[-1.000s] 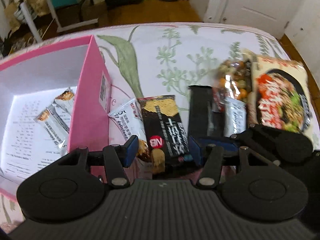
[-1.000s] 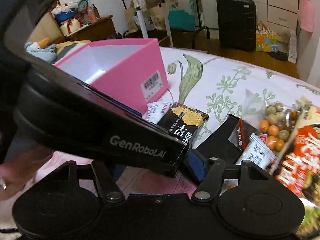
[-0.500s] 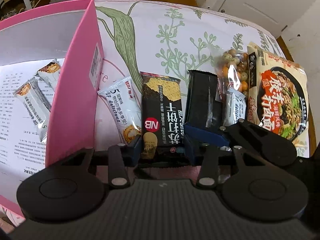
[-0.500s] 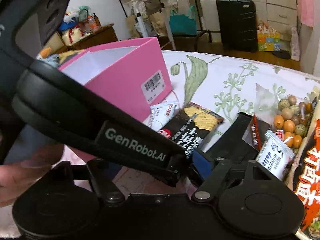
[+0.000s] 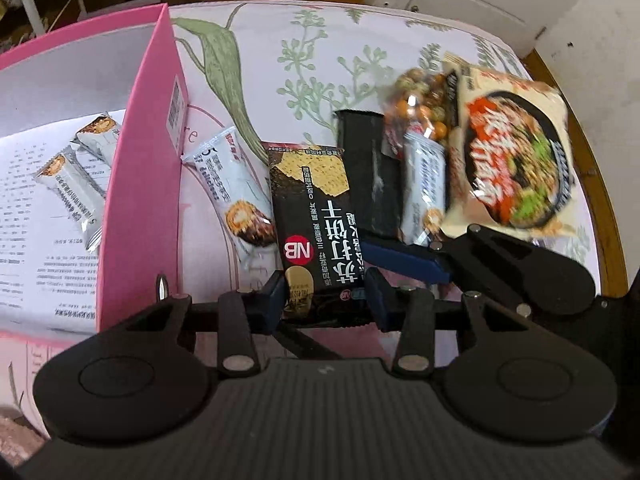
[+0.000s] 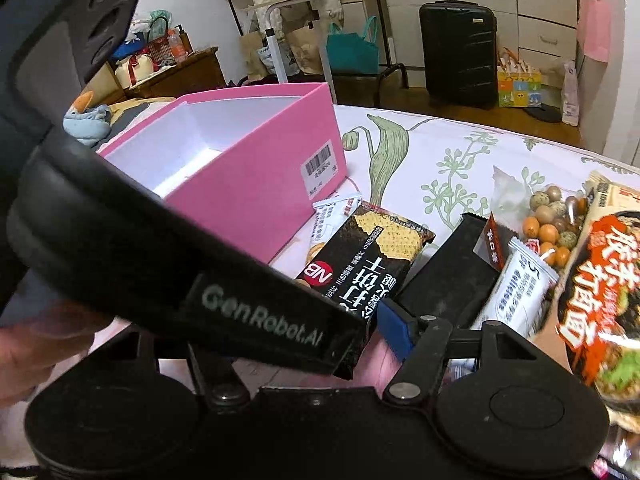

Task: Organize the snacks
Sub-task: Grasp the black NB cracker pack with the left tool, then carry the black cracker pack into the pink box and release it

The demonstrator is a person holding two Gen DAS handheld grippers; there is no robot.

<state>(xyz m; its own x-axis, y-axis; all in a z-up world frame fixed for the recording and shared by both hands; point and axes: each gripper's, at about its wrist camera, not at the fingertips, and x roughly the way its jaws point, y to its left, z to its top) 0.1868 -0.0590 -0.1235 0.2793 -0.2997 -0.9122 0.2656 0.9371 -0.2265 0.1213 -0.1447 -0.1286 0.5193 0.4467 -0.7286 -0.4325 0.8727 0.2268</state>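
My left gripper point(image 5: 326, 300) is shut on the near end of a black cracker packet point(image 5: 316, 200), which lies on the floral cloth. To its left stands the pink box point(image 5: 140, 184) with two white bars point(image 5: 68, 188) inside, and a third white bar point(image 5: 236, 192) lies between box and packet. My right gripper point(image 6: 316, 332) sits just right of the left one. Its jaws are closing, and only one blue finger point(image 6: 394, 326) shows, at the near end of a plain black packet point(image 6: 452, 272), pressing on nothing I can see. The left gripper's body hides the other finger.
Right of the plain black packet lie a bag of coated nuts point(image 5: 424, 96), another white bar point(image 5: 424, 184) and a large noodle packet point(image 5: 516, 160), near the table's wooden right edge point(image 5: 600, 208). A hand point(image 6: 24, 352) shows at lower left. A suitcase point(image 6: 456, 52) and bags stand beyond the table.
My left gripper's jaws have closed from open onto the near end of the cracker packet. The right gripper's finger has shifted a little beside it. The noodle packet now looks blurred.
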